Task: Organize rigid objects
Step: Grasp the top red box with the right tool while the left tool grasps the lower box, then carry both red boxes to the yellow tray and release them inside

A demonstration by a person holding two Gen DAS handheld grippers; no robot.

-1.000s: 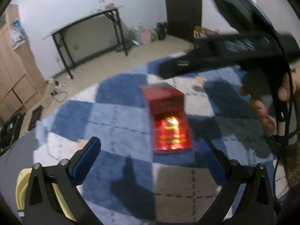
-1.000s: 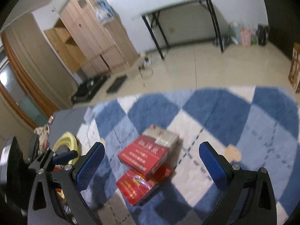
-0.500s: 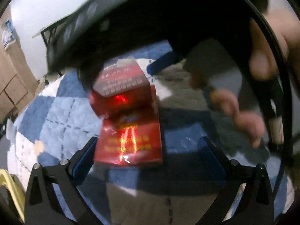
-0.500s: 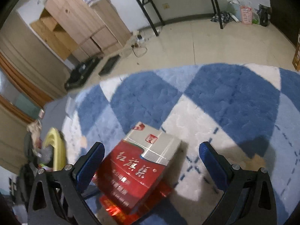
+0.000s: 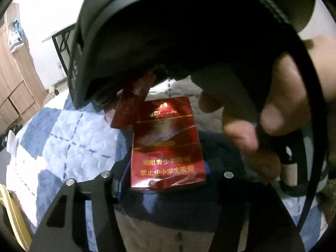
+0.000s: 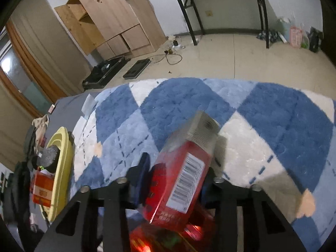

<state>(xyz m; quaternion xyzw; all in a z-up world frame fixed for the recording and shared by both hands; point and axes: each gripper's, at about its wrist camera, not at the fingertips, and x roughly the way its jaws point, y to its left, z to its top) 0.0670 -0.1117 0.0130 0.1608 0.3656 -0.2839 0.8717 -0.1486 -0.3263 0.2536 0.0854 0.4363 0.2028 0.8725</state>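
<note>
My left gripper [image 5: 168,176] is shut on a red cigarette pack [image 5: 167,142] lying flat on the blue and white checked rug [image 5: 69,138]. Above it the right gripper's black body [image 5: 189,31] and the person's hand [image 5: 273,109] fill the left wrist view. My right gripper [image 6: 174,178] is shut on a second red and grey cigarette pack [image 6: 187,168], tilted up on its edge, barcode side showing. That pack's end shows in the left wrist view [image 5: 132,103]. Another red pack [image 6: 168,237] lies beneath it.
A yellow basket [image 6: 61,168] stands at the rug's left edge with an orange box [image 6: 42,187] inside. A wooden cabinet [image 6: 111,21] and a black-legged table [image 6: 220,4] stand by the far wall. Cables and dark flat devices lie on the tile floor.
Both grippers went from open to shut. The left closed on the flat pack; the right came down and closed on the top pack, tipping it onto its edge.
</note>
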